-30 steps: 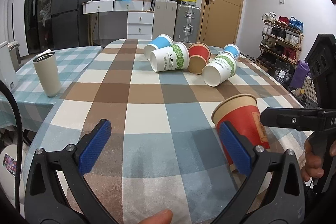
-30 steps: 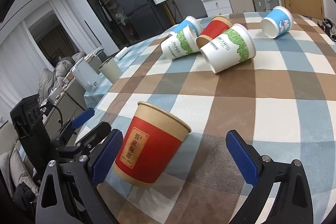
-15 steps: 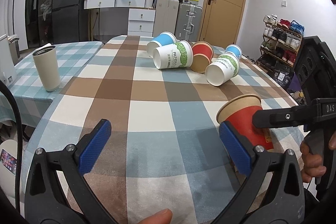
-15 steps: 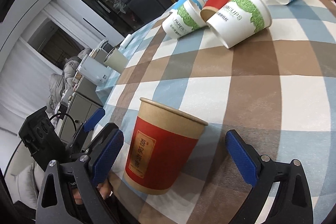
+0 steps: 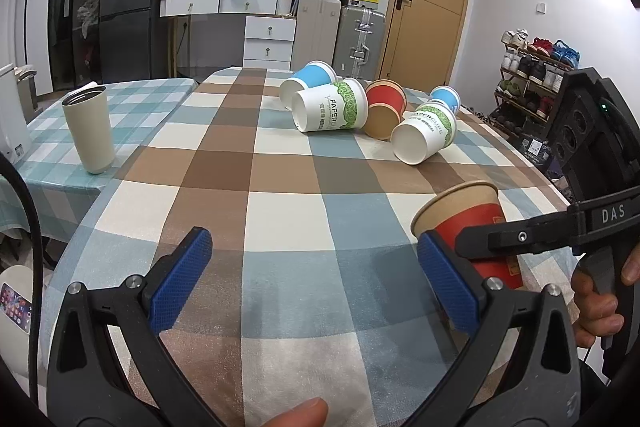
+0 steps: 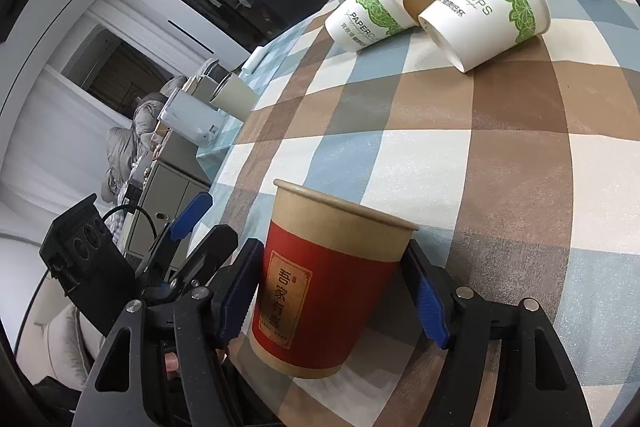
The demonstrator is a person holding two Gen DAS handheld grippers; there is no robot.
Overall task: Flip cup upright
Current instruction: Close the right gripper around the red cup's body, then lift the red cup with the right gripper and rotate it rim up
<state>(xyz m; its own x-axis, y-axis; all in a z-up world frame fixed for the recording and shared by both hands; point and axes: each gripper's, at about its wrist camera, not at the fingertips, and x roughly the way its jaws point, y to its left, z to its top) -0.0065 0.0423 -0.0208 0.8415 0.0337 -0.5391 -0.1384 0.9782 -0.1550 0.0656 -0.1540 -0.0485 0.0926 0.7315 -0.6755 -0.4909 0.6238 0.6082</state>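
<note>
A red and tan paper cup (image 6: pixel 324 291) stands mouth up on the checked tablecloth (image 6: pixel 480 167). My right gripper (image 6: pixel 340 295) is shut on it, a blue pad on each side of its red band. The same cup (image 5: pixel 472 227) shows at the right of the left wrist view, leaning a little, with the right gripper's black arm across it. My left gripper (image 5: pixel 316 283) is open and empty, low over the near cloth to the cup's left. Several paper cups lie on their sides farther back: a white and green one (image 5: pixel 332 105), a red one (image 5: pixel 386 107), another white and green one (image 5: pixel 424 137).
A tall beige tumbler (image 5: pixel 89 129) stands upright on the teal-checked table at the left. A blue cup (image 5: pixel 310 79) and a small blue cup (image 5: pixel 446 97) lie among the tipped group. The table's right edge is close to the held cup. Shoe rack, suitcases and drawers stand beyond.
My right gripper's jaws have closed onto the red cup; a second ago they stood wide apart around it. The cup has gone from tilted to nearly upright. The left gripper has barely moved.
</note>
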